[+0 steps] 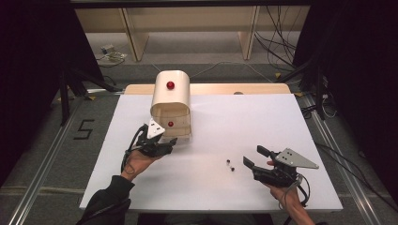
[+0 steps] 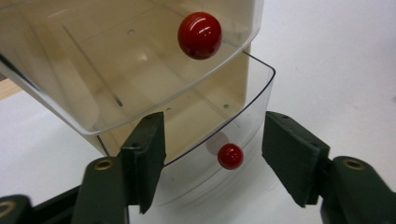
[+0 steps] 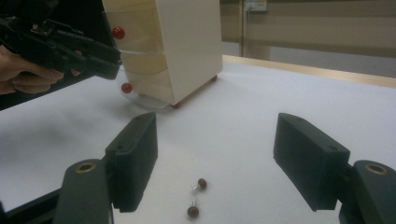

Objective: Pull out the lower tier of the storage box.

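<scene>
Step in hand: opening the bottom drawer of the small cream drawer cabinet (image 1: 171,104), which stands near the middle of the table's (image 1: 263,122) far edge. The left tongs (image 2: 212,161) sit right at that clear bottom drawer (image 2: 243,112), jaws either side of its red knob (image 2: 230,156) but not touching it (gap on both sides in the left gripper view), so spread, nothing pinched. The drawer looks partly pulled out already; the drawer above, with its own larger-looking red knob (image 2: 200,35), also stands out from the body.

The right tongs (image 3: 215,161) are spread too and empty, hovering near the table's near right corner, aimed at two small dark earrings (image 3: 196,198) on the white surface between the hands.

Next move, as a judgement: either pinch the lower knob squarely and pull straight out, or, if the drawer is open enough, have the right tongs close on one earring (tiny, likely to slip) and carry it to the drawer.
</scene>
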